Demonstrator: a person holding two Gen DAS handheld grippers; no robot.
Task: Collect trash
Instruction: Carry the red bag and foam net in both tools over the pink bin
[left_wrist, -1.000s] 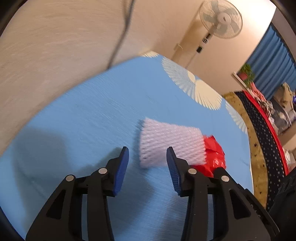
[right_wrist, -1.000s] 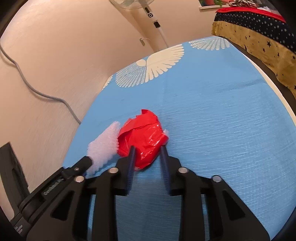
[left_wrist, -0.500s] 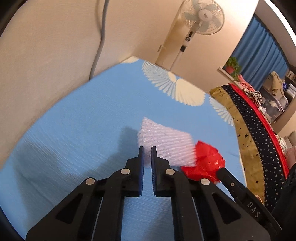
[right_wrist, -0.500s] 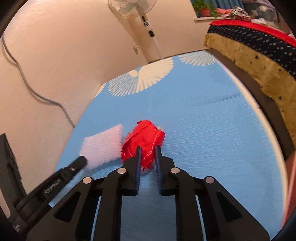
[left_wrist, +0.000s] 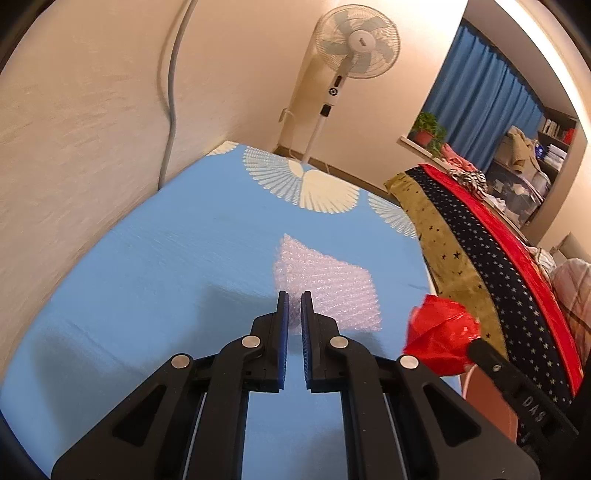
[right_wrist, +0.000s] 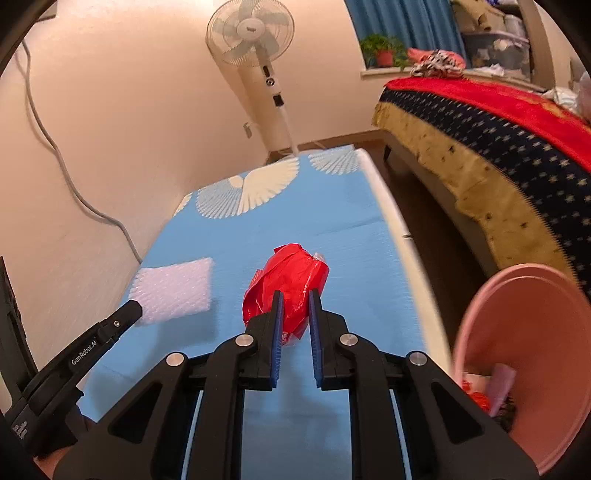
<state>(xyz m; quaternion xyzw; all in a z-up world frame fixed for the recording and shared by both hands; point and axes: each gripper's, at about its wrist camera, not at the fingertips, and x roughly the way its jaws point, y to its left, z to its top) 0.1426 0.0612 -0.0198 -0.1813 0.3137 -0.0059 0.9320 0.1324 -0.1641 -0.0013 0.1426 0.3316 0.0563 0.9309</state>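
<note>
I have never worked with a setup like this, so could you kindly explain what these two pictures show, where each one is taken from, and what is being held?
There is no robot here: a person holds a two-finger clamp in each hand, and a wide-angle camera on each clamp looks forward along its fingers. One picture comes from the left clamp, the other from the right.

The left gripper is shut on the edge of a white piece of bubble wrap. The right gripper is shut on a crumpled red plastic bag. Both pieces of trash appear to be lifted above the blue table cover, which has white wing patterns.

Beside the table, at the right, a pink bin already holds some scraps. Behind stand a fan and a star-patterned blanket.
</note>
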